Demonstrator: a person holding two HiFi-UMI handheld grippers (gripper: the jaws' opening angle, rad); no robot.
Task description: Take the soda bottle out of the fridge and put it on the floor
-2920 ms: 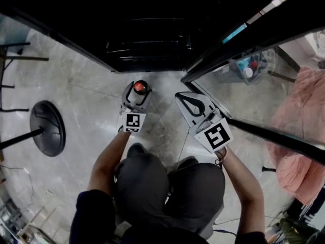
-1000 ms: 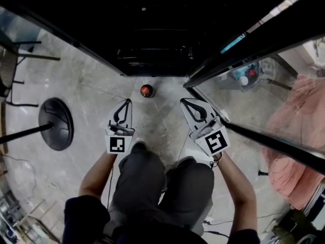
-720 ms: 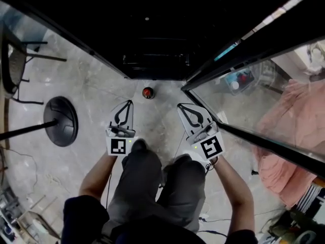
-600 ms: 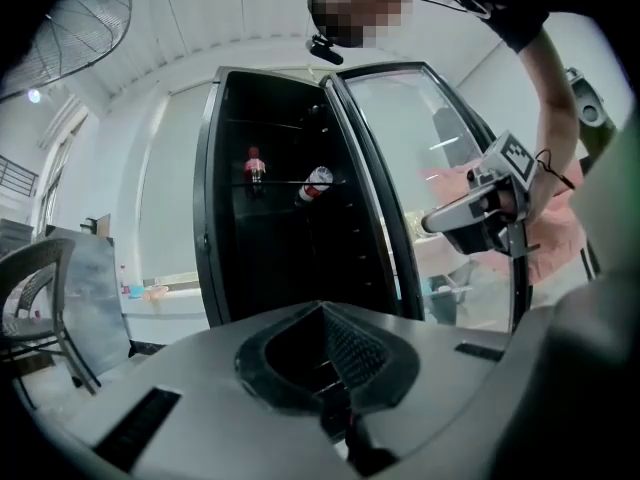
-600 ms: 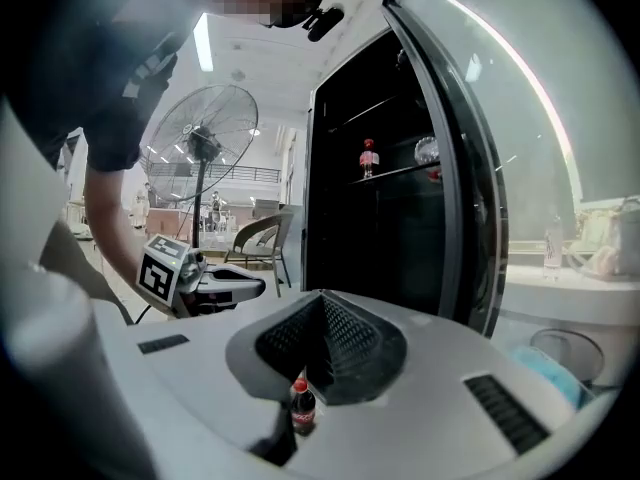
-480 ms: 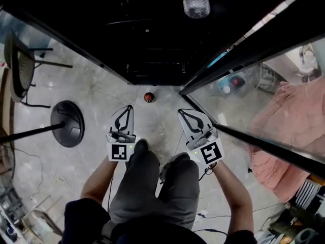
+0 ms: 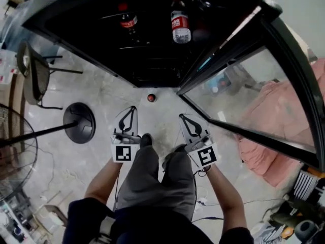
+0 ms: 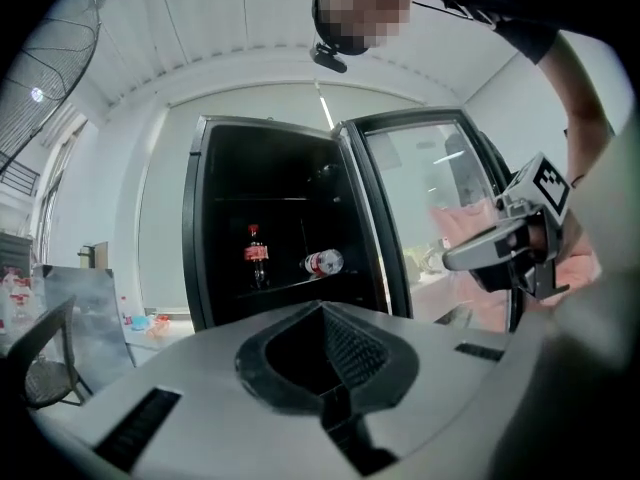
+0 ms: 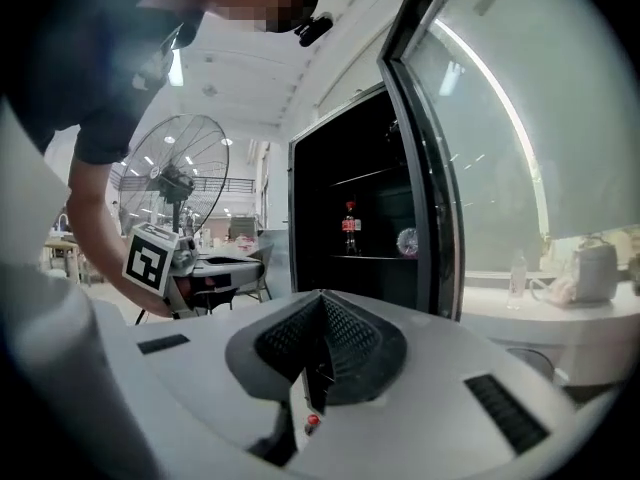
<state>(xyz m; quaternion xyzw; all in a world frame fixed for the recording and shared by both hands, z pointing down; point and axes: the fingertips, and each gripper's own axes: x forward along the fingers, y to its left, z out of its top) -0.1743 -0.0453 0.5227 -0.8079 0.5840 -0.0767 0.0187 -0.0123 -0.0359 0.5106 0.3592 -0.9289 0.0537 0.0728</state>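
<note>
The soda bottle stands on the floor in front of the open fridge, seen from above as a red cap. That red cap also shows low between the right gripper's jaws. My left gripper hangs shut and empty, a short way back from the bottle on its left. My right gripper is shut and empty too, back on its right. Inside the fridge a cola bottle stands on a shelf beside a lying water bottle. Both show again as cola bottle and water bottle.
The fridge's glass door stands open at the right. A fan's round base and pole lie on the floor to the left, with a chair behind. A pink cloth lies beyond the door. The person's legs are between the grippers.
The left gripper let go of the soda bottle, which now stands alone on the floor. Both grippers have drawn back and up, and the view has risen, showing the fridge shelves.
</note>
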